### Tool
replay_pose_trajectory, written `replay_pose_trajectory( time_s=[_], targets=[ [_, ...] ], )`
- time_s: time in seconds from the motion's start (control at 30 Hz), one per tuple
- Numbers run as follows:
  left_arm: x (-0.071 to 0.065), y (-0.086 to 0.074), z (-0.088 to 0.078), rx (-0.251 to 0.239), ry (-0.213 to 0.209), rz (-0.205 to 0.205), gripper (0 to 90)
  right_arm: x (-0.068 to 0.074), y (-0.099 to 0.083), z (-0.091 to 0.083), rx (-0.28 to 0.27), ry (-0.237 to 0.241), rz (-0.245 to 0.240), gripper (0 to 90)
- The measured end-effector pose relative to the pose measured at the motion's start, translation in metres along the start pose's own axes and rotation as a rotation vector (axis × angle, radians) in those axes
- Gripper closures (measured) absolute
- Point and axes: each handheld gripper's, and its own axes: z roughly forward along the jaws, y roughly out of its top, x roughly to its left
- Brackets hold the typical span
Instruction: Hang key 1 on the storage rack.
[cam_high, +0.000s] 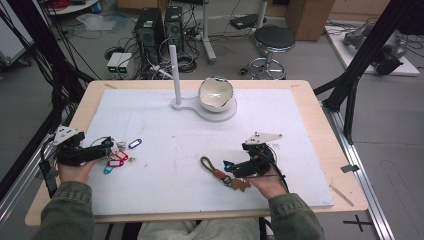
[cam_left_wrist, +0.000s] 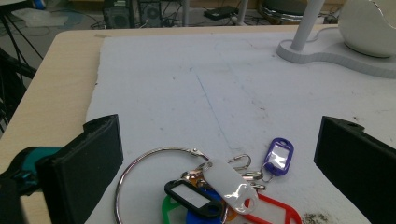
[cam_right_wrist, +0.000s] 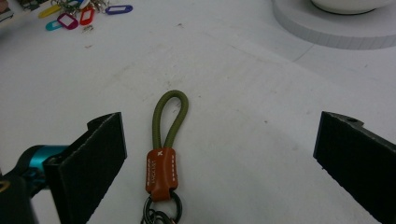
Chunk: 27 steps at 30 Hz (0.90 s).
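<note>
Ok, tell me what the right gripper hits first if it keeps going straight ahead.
Probably the green cord loop, lying between the open jaws of the right gripper; farther on is bare mat, though depth is unclear.

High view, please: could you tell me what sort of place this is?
Probably a lab or workshop: computer towers and loose cables on the floor, black frame struts beside the table.

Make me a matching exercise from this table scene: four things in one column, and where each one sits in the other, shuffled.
Things:
1. key tag bunch
2. olive cord loop
3. white bowl
4. white post

Places:
A. on the round end of the white stand
B. between the right gripper's open jaws
C. upright, left of the bowl
D. between the left gripper's open jaws

Pairs: 1-D, 2-B, 3-A, 4-C
</note>
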Motion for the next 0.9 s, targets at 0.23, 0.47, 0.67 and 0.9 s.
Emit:
replay_pose_trajectory(
  time_s=[0.23, 0.47, 0.67, 0.9],
  targets=[
    [0.0, 0.0, 0.0, 0.001, -0.001, -0.001, 1.7, 0.007, -0.001, 0.008, 0.042, 0.009, -0.023, 1.6],
    [0.0, 0.0, 0.001, 0.003, 0.001, -0.002, 1.7, 0.012, -0.002, 0.015, 0.08, 0.02, -0.044, 1.7],
    [-0.001, 0.0, 0.001, 0.005, -0.001, 0.0, 1.7, 0.015, -0.003, 0.021, 0.111, 0.016, -0.07, 1.7],
    [-0.001, 0.0, 0.001, 0.008, -0.002, 0.003, 1.7, 0.019, -0.005, 0.03, 0.169, 0.01, -0.09, 4.3]
  ],
)
